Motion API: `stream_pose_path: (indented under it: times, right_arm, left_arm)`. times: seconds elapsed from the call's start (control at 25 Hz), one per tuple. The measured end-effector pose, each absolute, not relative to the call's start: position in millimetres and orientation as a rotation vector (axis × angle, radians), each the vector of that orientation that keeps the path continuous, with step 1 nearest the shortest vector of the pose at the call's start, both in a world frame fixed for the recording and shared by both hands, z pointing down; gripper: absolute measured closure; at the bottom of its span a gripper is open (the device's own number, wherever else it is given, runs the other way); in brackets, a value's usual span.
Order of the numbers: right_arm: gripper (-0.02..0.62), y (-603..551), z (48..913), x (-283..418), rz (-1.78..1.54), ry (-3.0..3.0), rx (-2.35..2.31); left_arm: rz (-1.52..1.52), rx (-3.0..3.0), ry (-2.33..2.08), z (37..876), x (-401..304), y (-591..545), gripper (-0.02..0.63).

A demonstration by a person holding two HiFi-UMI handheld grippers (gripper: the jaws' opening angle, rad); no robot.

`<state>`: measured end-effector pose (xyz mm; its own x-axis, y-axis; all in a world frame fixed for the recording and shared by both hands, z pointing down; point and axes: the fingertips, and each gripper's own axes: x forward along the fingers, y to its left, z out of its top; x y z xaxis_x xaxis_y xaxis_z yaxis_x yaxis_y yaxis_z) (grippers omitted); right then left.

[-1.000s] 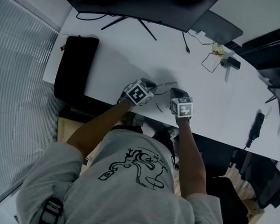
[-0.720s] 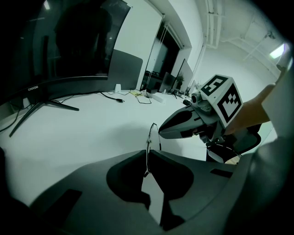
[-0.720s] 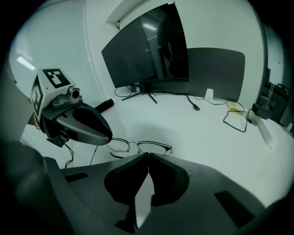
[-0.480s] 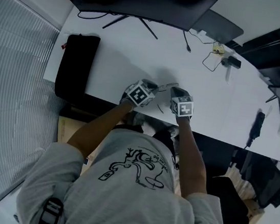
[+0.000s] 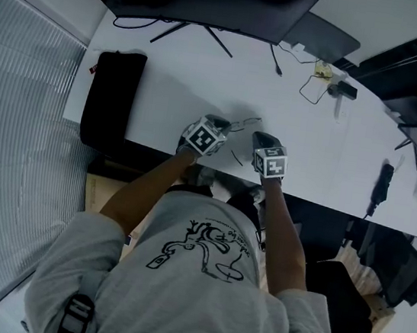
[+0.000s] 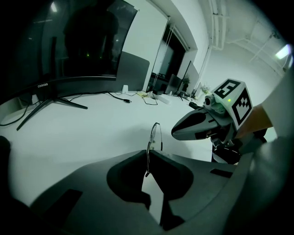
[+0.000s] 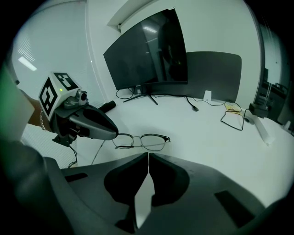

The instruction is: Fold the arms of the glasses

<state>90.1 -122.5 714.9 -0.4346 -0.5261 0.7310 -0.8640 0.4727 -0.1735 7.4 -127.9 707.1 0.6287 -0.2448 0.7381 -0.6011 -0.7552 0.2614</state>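
Thin metal-framed glasses [image 7: 142,141] hang just above the white table [image 5: 166,87], lenses facing the right gripper view. My left gripper [image 6: 148,158] is shut on the frame's left end, and its jaws are closing a little tighter on the wire. In the left gripper view the glasses [image 6: 155,137] show edge-on, rising out of the jaw gap. One temple arm [image 7: 97,152] hangs down and to the left from the held end. My right gripper [image 7: 148,156] is shut with nothing in it, a short way in front of the lenses. In the head view the glasses [image 5: 246,121] lie between both grippers.
A large curved black monitor [image 5: 209,0] stands at the back of the table, with a grey panel [image 5: 327,36] beside it. A black bag [image 5: 112,98] lies at the table's left end. Loose cables [image 5: 316,85] lie at the back right. The table's front edge runs just under my hands.
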Motion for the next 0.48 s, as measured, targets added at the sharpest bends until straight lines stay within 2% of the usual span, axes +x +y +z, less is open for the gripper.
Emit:
stream_pose_path:
  times: [0.2,0.48]
  right_arm:
    - [0.576,-110,707,87,0.729,-2.147,1.127]
    - [0.532,-89,693,78,0.721,-2.205,1.092]
  left_arm:
    - [0.976,2.371,-0.710,706,4,-135,0.572]
    - [0.969,2.373,-0.707,708,6,-133,0.572]
